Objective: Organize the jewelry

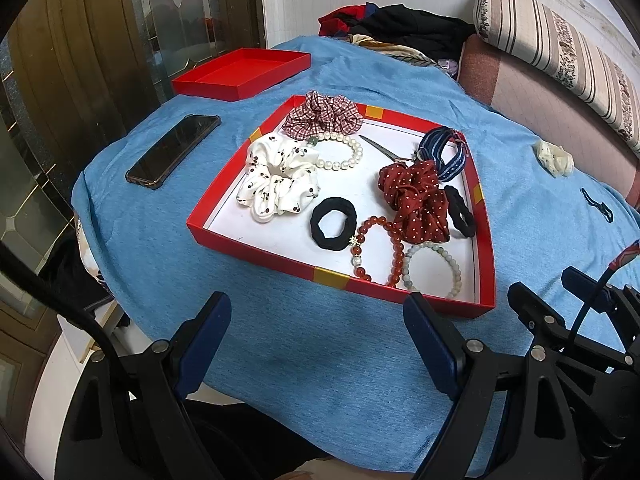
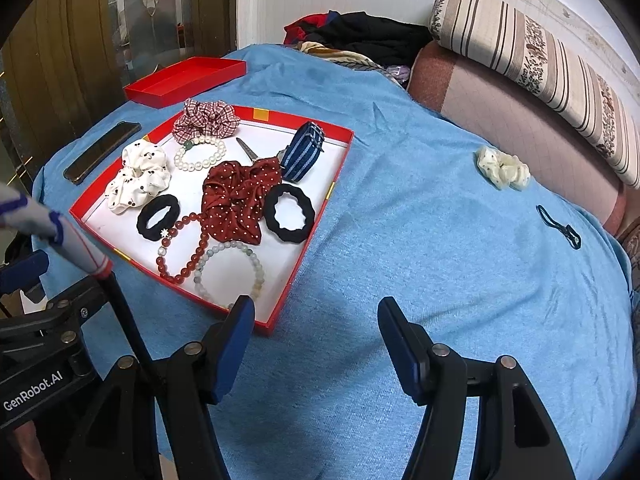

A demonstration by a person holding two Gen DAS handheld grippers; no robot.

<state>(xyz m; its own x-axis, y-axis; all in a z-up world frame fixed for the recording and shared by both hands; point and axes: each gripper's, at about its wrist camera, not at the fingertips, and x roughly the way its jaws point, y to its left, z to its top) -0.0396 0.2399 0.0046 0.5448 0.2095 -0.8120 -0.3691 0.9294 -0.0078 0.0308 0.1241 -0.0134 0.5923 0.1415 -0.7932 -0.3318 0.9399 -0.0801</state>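
While I hold my left claw (image 1: 316,340) over the blue cloth (image 1: 280,340), its jaws stand wide apart with nothing between them. Just beyond it lies the red box (image 1: 336,276) with a white floor. Inside, a white spotted scrunchie (image 1: 276,180) sits at the left, a checked scrunchie (image 1: 324,114) at the far edge, and a pearl bracelet (image 1: 340,154) between them. A black hair tie (image 1: 334,222) lies in the middle, touching a red bead bracelet (image 1: 380,248), which overlaps a pale bead bracelet (image 1: 434,270) in the near corner. A dark red dotted scrunchie (image 1: 418,200) covers part of some scissors (image 1: 380,148), beside a striped blue band (image 1: 444,154) and a second black tie (image 1: 460,212). A phone (image 1: 174,150) and a red lid (image 1: 244,74) lie left of the box.

From my right claw (image 2: 316,340), also open and empty, the box (image 2: 280,312) sits ahead to the left, its near corner just beside my left finger. A cream scrunchie (image 2: 502,170) and a thin dark elastic (image 2: 558,226) lie on the cloth, well apart from the box, to the right.
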